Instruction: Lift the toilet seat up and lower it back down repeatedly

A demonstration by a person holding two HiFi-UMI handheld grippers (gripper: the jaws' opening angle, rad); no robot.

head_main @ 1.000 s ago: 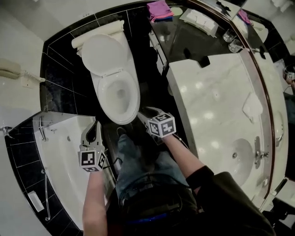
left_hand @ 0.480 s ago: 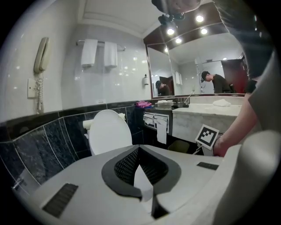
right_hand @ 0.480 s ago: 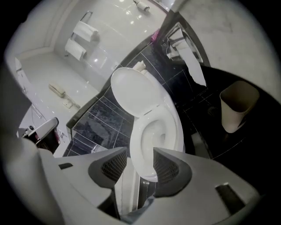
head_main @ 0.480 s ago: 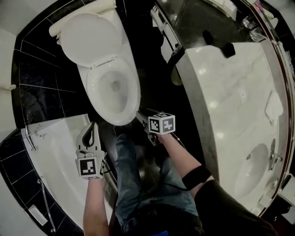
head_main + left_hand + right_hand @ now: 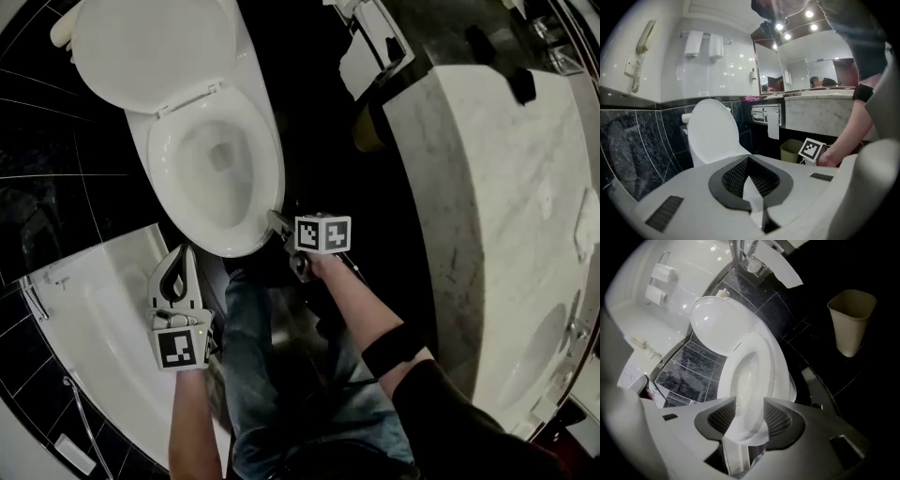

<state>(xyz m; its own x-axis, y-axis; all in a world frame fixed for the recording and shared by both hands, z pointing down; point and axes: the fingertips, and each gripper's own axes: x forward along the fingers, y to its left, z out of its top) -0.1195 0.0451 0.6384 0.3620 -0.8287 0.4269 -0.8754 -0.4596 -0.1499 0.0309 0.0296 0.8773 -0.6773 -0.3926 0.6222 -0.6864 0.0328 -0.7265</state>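
Note:
The white toilet has its lid (image 5: 155, 42) raised against the tank and its seat (image 5: 161, 169) lying flat on the bowl. My right gripper (image 5: 274, 217) is at the front right of the rim. In the right gripper view its jaws (image 5: 749, 416) stand open, having just widened a little. The seat's front edge (image 5: 771, 366) lies between the pads, and I see no pad pressing on it. My left gripper (image 5: 187, 251) hovers at the bowl's front left over the tub edge. Its fingertips (image 5: 748, 158) meet with nothing in them. The lid (image 5: 712, 131) shows ahead of it.
A white bathtub (image 5: 103, 309) lies at the left and a marble vanity (image 5: 506, 187) at the right. A small bin (image 5: 851, 319) and hanging toilet paper (image 5: 773, 126) are between toilet and vanity. The person's jeans-clad legs (image 5: 272, 375) stand just behind the grippers.
Both grippers have dropped lower and nearer the toilet, which now fills more of the head view. The right gripper has rolled and come up to the seat's front edge.

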